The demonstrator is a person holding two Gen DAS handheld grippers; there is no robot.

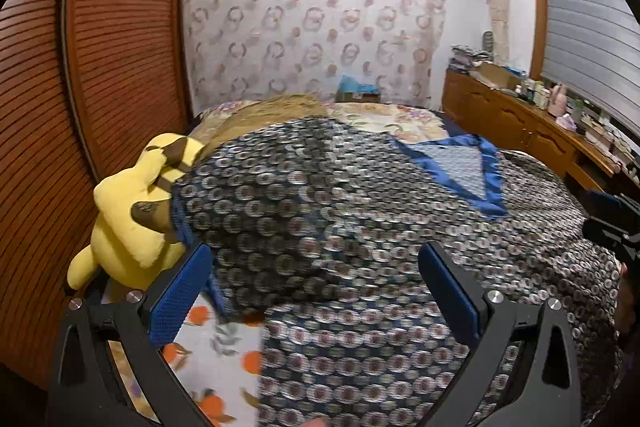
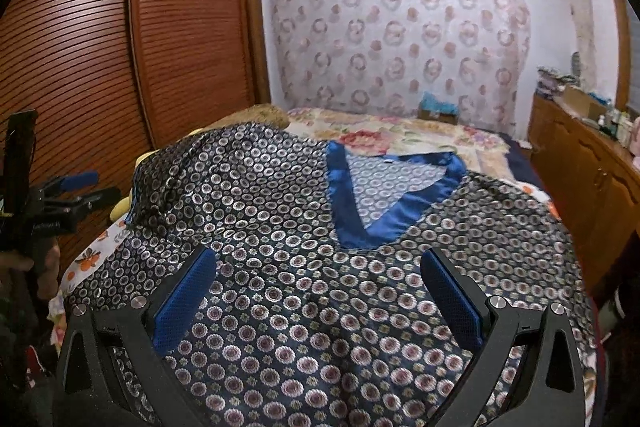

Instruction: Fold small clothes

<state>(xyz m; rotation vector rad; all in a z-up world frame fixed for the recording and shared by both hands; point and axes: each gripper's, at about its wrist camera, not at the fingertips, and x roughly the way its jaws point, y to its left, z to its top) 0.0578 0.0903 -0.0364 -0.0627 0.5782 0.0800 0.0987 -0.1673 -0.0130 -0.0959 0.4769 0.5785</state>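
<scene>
both tools are released, jaws spread wide and holding nothing: the left tool point(image 1: 316, 279) hovers over the garment's left sleeve, the right tool point(image 2: 320, 283) over its chest below the blue v-neck. the patterned top point(image 2: 304, 235) lies spread face-up across the bed point(image 2: 400, 135). its left sleeve sits humped against a yellow plush toy point(image 1: 132, 211) at the bed's left edge, near the louvred wardrobe point(image 2: 120, 27). a wooden sideboard point(image 1: 516, 123) runs along the right.
</scene>
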